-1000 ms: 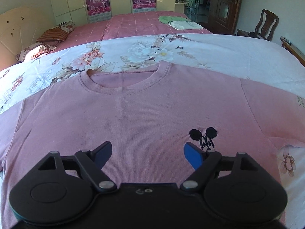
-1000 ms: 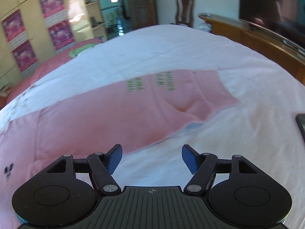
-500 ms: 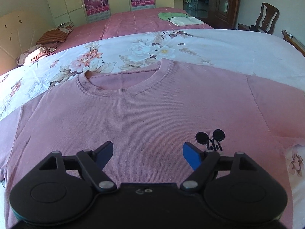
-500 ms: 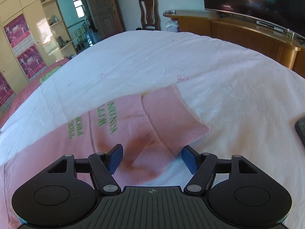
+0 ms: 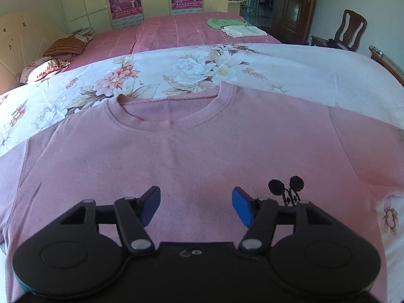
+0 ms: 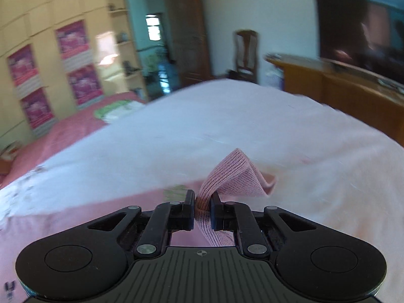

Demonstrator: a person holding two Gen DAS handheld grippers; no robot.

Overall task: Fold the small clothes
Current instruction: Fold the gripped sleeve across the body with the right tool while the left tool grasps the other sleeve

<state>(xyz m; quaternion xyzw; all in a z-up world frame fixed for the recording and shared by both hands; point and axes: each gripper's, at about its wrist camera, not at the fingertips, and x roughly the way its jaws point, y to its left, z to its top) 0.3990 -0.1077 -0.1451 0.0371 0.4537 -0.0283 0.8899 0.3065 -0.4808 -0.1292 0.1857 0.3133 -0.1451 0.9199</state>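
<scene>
A pink sweatshirt (image 5: 192, 156) lies flat on the floral bedsheet (image 5: 176, 73), collar at 12 o'clock. The right gripper (image 6: 202, 210) is closing, clamped on its ribbed cuff (image 6: 232, 176); the left gripper (image 5: 195, 203), jaws apart and closing, holds nothing above the chest.

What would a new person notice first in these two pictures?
First, the pink sweater, spread flat on the floral bedsheet, fills the left wrist view. There the left hand-held gripper is closing with nothing pinched. In the right wrist view, the right hand-held gripper is closing on the sweater's ribbed cuff.
</scene>
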